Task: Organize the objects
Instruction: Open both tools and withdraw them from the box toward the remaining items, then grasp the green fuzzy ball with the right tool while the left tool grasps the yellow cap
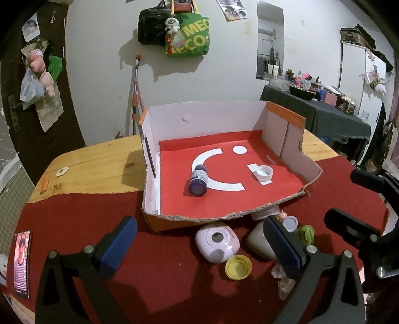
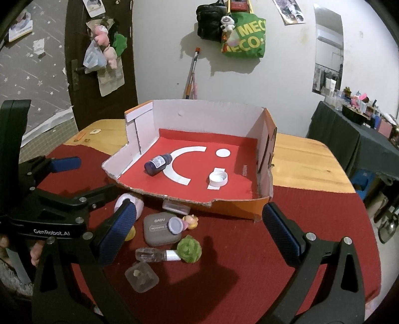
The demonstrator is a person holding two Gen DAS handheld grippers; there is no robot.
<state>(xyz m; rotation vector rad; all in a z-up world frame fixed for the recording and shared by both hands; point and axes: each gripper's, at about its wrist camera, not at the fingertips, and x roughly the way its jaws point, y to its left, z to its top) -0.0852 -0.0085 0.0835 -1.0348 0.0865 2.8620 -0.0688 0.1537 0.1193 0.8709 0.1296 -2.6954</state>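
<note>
Both sets of jaws spread wide, holding nothing. The left gripper (image 1: 199, 245) hovers over the lilac case (image 1: 217, 245), which sits on the worktop just outside the cardboard box (image 1: 224, 216). Best lower squarely, pinch its flat sides, then lift over the torn front edge.

This is a lived-in room of a home. Ahead of the gripper a white wall carries hooks hung with a black bag (image 2: 209, 24), a green shopping bag (image 2: 245, 37) and a small plush toy (image 2: 228, 23), and a mop handle (image 2: 191, 72) leans against it. To the far left stands a dark door (image 2: 99, 62) with stuffed toys (image 2: 106, 47) hanging from it, next to star-patterned wallpaper (image 2: 32, 82). To the far right, a side table (image 1: 324, 112) draped in dark cloth is crowded with bottles and trinkets under a wall mirror (image 1: 270, 42). The wooden counter (image 2: 306, 159) is partly covered by red cloth (image 2: 249, 249).
</note>
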